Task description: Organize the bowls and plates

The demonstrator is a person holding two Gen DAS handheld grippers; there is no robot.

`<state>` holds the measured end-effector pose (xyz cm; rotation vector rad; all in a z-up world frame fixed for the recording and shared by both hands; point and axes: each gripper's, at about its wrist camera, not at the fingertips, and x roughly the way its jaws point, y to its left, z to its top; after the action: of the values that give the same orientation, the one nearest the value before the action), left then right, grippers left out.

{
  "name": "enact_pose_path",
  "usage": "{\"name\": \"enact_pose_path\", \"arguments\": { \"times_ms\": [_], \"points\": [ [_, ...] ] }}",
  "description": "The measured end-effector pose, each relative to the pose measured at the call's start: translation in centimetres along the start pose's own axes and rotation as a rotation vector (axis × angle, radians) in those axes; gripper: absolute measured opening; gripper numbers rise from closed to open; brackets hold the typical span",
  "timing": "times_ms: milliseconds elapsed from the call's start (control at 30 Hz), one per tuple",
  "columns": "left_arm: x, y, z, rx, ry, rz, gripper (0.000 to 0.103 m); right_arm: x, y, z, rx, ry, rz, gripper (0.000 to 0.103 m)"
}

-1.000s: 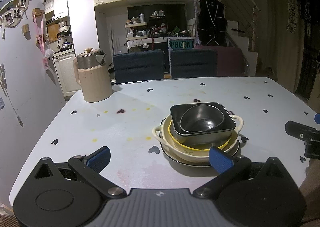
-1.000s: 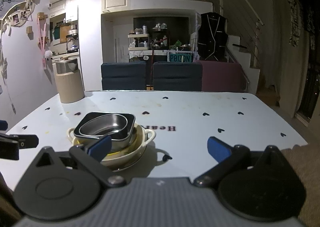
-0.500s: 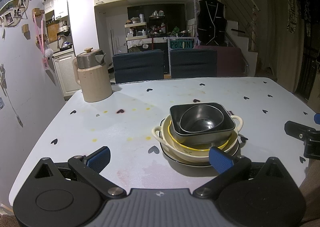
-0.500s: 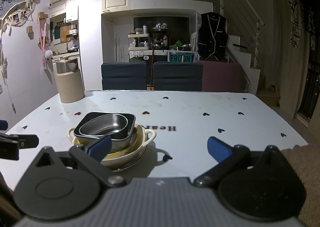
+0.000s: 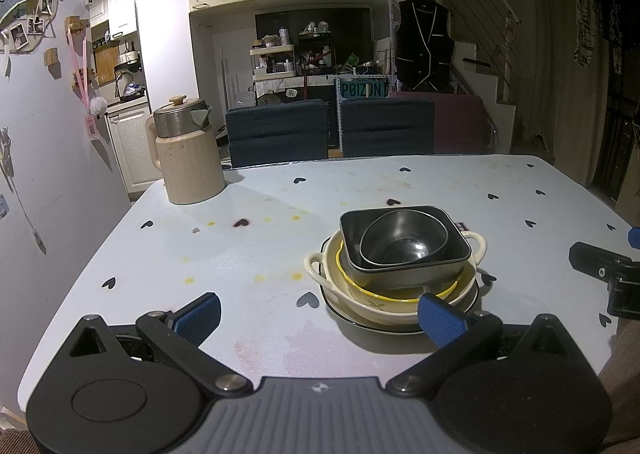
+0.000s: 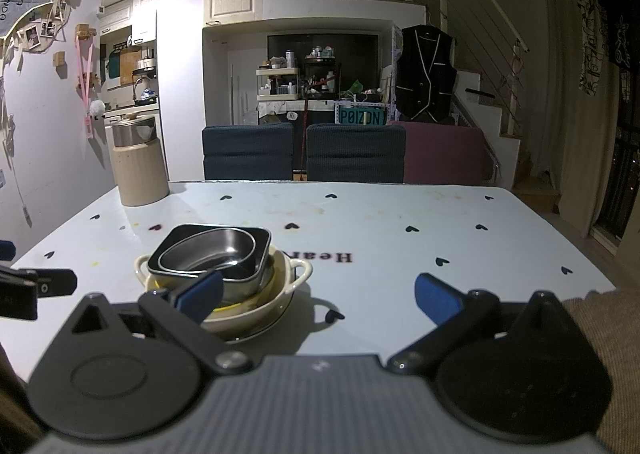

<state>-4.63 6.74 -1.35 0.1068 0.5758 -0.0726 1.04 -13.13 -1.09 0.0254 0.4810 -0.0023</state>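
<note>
One stack of dishes stands on the white table (image 5: 256, 246). A round steel bowl (image 5: 404, 240) sits inside a dark square bowl (image 5: 452, 266), which rests in a cream two-handled bowl (image 5: 372, 304) on a black-rimmed plate (image 5: 344, 314). My left gripper (image 5: 320, 314) is open and empty, just short of the stack, with its right finger by the plate's near rim. In the right wrist view the stack's steel bowl (image 6: 208, 254) and cream bowl (image 6: 256, 310) lie at the lower left. My right gripper (image 6: 318, 296) is open and empty, its left finger in front of the stack.
A beige kettle (image 5: 186, 158) with a steel lid stands at the table's far left corner. Two dark blue chairs (image 5: 280, 138) line the far edge. A wall (image 5: 48, 174) runs close along the table's left side. Each gripper shows at the edge of the other's view.
</note>
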Motion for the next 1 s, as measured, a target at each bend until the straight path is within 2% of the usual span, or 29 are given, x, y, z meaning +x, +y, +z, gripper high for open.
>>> {"name": "enact_pose_path", "arguments": {
  "times_ms": [1000],
  "points": [
    [-0.21,0.18,0.32,-0.006,-0.005,0.007,0.103,0.04,-0.04,-0.03,0.000,-0.001,0.000,0.103]
  ]
}}
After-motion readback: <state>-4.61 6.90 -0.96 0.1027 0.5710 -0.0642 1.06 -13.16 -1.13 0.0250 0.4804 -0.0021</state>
